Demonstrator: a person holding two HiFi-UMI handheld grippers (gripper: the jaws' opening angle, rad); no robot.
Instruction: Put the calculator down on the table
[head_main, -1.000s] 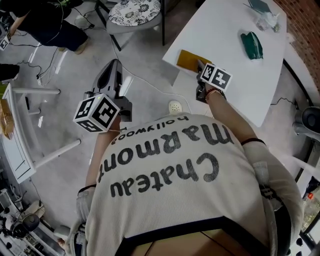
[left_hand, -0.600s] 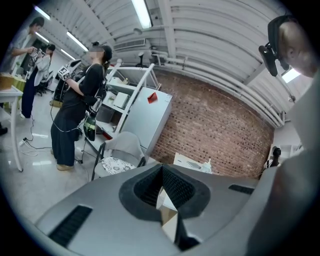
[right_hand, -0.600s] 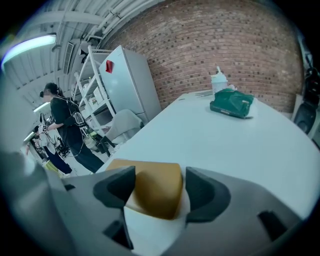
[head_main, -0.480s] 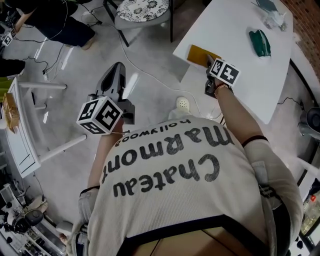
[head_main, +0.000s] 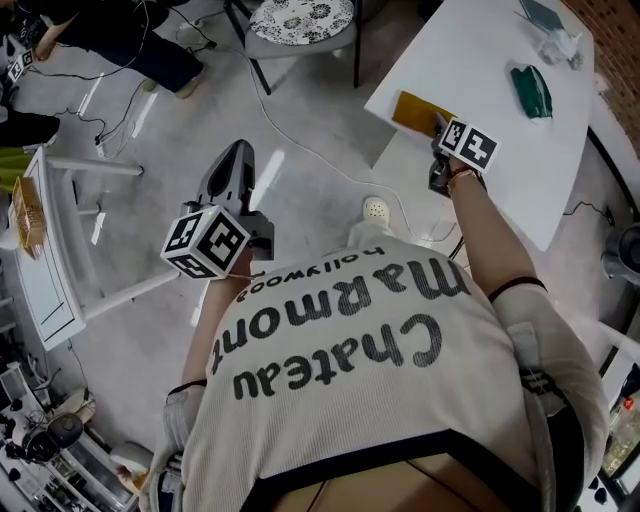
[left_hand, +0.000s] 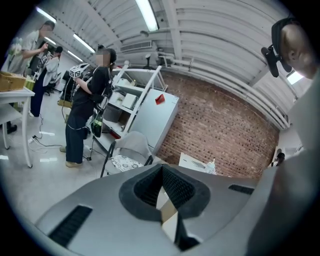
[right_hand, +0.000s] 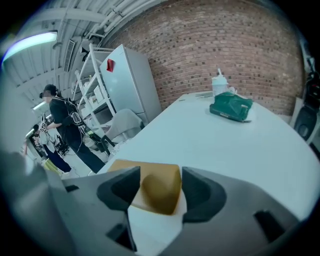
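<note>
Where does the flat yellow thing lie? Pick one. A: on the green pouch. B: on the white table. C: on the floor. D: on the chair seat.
B: the flat yellow thing rests on the white table near its corner, apart from the green pouch.

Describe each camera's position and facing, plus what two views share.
Head view: on the head, looking down; shows cream lettered jumper, left gripper, right gripper.
Left gripper view: on that gripper, past shut jaws toward brown brick wall.
Right gripper view: on that gripper; jaws, just been closing, apart around flat mustard calculator on white table.
Head and right gripper views share calculator and table.
</note>
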